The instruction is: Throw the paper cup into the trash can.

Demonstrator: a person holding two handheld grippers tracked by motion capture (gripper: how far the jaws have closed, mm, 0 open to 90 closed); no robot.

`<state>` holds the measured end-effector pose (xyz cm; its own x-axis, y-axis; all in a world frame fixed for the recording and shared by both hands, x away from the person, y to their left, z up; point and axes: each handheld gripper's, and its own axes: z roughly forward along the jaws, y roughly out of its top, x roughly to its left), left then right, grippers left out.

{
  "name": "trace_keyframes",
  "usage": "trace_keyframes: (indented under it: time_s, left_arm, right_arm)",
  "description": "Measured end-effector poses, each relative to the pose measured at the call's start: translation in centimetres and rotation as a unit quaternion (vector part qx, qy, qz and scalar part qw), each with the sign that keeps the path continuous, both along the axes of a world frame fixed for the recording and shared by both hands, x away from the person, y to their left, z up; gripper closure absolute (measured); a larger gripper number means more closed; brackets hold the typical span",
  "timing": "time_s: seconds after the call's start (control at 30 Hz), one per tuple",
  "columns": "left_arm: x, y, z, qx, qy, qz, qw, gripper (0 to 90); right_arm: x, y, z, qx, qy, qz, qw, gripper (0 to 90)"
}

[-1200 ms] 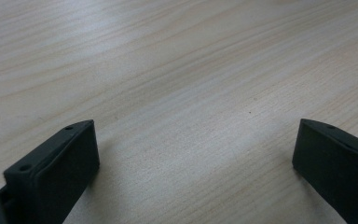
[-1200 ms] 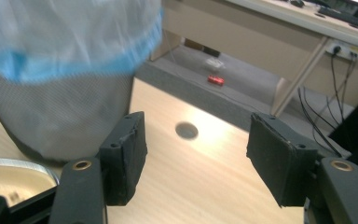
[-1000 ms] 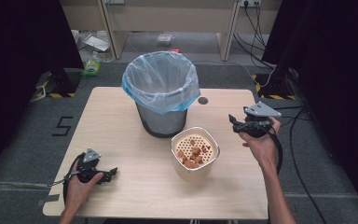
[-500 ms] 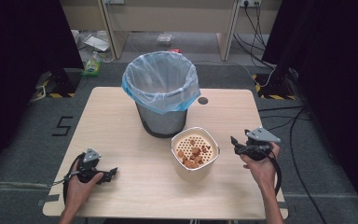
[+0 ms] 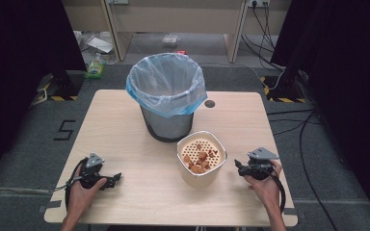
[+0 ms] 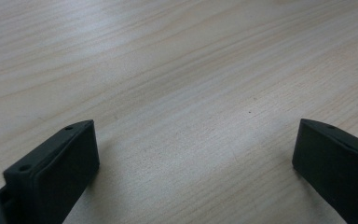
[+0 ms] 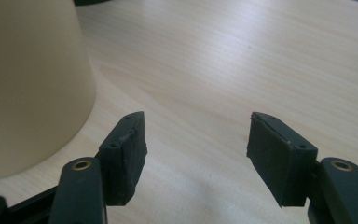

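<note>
My right tool (image 5: 238, 166) gapes empty beside the beige colander (image 5: 202, 159); left tool (image 5: 117, 177) wide, empty; high view shows food bits inside.

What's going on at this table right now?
A person sits at a wooden table with a two-jaw gripper in each hand. The right gripper is low beside a cream container that holds orange-brown pieces, jaws open and apart from it. The left gripper rests open near the table's front left. A bin lined with a blue bag stands behind the container.
</note>
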<state>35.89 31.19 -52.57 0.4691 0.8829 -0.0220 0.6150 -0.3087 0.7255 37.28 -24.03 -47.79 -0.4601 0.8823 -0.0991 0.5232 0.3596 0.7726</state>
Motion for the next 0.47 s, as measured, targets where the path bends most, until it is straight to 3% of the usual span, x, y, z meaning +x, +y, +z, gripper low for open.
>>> trace_keyframes:
  time_s: [0.47]
  left_arm:
    - [0.0,0.0,0.0,0.0,0.0,0.0,1.0,0.0]
  right_arm:
    - [-0.1,-0.1,-2.0,-0.007,0.038,-0.003,0.9993,34.4]
